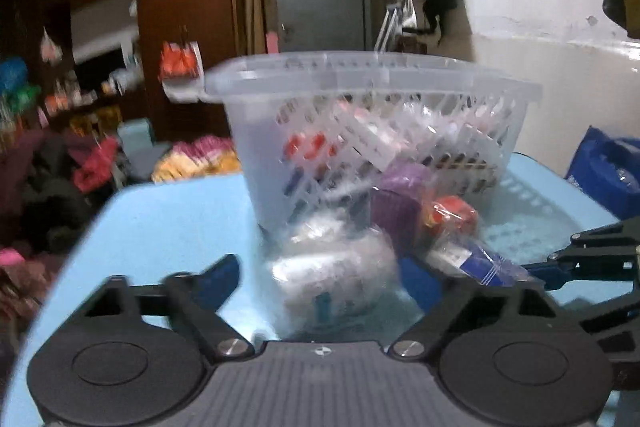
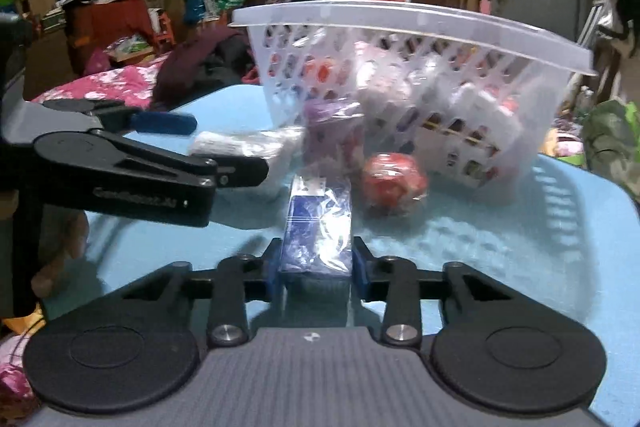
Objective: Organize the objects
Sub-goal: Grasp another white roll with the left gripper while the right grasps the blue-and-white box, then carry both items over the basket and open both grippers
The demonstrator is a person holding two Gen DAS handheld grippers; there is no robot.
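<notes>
A: On the table (image 2: 560, 247), near its front edge, the left gripper (image 1: 324, 279) stands apart around a white bundle (image 1: 332, 275).
B: The right gripper (image 2: 316, 263) clamps the blue packet (image 2: 318, 227); lift it clear over the basket (image 2: 400, 23) rim.

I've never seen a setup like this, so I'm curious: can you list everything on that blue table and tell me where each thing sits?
Table: one, light blue, under everything.
Basket: one, clear white plastic with slotted walls, at the back of the table, packed with small wrapped items too blurred to count.
Purple package: one, wrapped in plastic, just in front of the basket.
Red ball: one, red, in clear wrap, right of the purple package in the right wrist view.
White bundle: one, white in clear wrap, nearest the left gripper.
Blue box: one, dark blue, plastic-wrapped, held in the right gripper.
Left gripper: open, fingers either side of the white bundle.
Right gripper: shut on the blue box.
</notes>
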